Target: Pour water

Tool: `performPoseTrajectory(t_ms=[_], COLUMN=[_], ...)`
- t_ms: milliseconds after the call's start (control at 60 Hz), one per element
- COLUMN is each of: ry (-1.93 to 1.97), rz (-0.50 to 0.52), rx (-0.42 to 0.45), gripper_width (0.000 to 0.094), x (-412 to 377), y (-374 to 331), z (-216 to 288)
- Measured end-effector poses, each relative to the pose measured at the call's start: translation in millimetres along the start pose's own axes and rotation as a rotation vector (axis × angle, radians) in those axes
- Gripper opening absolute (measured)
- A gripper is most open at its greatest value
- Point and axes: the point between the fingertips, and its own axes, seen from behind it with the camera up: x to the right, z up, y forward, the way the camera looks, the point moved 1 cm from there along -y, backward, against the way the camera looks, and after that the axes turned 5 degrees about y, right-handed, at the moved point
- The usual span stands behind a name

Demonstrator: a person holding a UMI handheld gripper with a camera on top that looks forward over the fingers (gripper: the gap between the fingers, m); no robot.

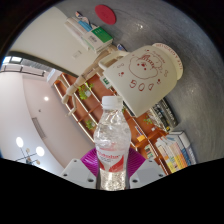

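Note:
A clear plastic water bottle (112,140) with a white cap and a red-and-white label stands between my fingers. My gripper (112,168) is shut on the bottle, with both magenta pads (91,157) pressing on its label. The bottle is held up and tilted, with its cap pointing towards a white paper cup (146,68) printed with red markings. The cup lies beyond the bottle and looks tipped in this rotated view, with a pale surface (195,40) behind it. No water stream shows.
Wooden shelves (95,95) with assorted items run behind the bottle. Books or boxes (172,150) stand at the right. A red round object (105,13) and white-green items (88,33) lie beyond the cup. A pale wall (35,110) is at the left.

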Motion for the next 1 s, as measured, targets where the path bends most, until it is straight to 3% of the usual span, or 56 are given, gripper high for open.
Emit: performPoseTrajectory(t_ms=[267,500,683,900,1000], ry=[-0.279,-1.094,-1.722,-2.129,-2.141], rz=[-0.08,-0.142,-0.26,-0.451,-0.503], rx=[-0.053,-0.112,0.021,0.393,0.454], gripper_width=[0.0362,0.0381,0.038,0.038,0.0379], x=[6,-48,-111,-184,-192], y=[-3,-7,-16,-42,-51], z=[-17,-38,5,115,147])
